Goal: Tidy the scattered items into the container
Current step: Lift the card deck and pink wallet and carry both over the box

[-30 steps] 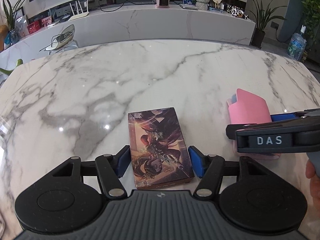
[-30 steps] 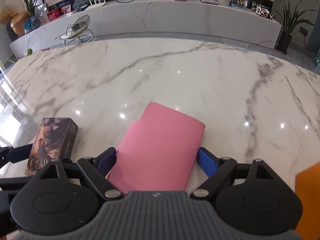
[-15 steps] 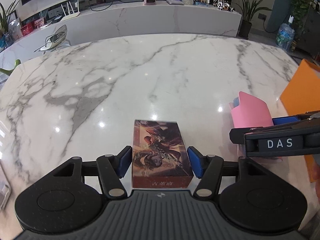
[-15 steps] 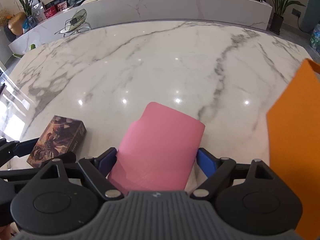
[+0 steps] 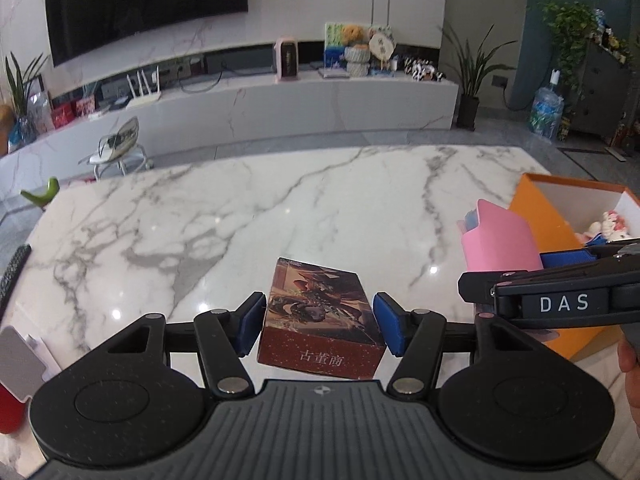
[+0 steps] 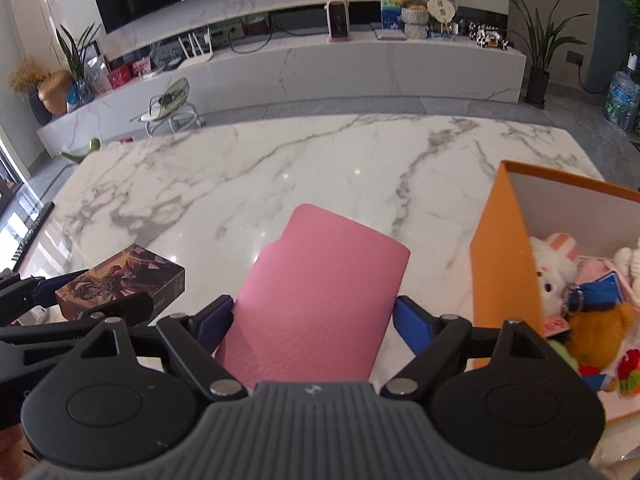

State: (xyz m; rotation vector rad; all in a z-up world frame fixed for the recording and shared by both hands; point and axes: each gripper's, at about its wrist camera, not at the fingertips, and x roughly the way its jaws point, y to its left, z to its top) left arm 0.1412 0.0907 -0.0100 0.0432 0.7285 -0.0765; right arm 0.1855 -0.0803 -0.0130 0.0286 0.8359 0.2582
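Note:
My left gripper [image 5: 319,328] is shut on a dark illustrated card box [image 5: 320,320] and holds it lifted above the marble table [image 5: 240,220]. My right gripper [image 6: 313,320] is shut on a pink wallet-like case [image 6: 320,296], also lifted. The orange container [image 6: 504,280] stands open at the right, with plush toys [image 6: 560,276] inside. In the left wrist view the pink case [image 5: 500,244] and the right gripper [image 5: 560,272] are to the right, beside the container [image 5: 536,216]. The card box also shows at the left of the right wrist view [image 6: 120,284].
A remote [image 5: 12,272] lies at the table's left edge. A red and grey object [image 5: 16,368] is at the lower left. Beyond the table are a low marble TV bench [image 5: 280,100] and a small stool [image 5: 120,152].
Both grippers have risen and tilted up with their items, so more of the room shows. The orange container has come further into view on the right, its inside now visible.

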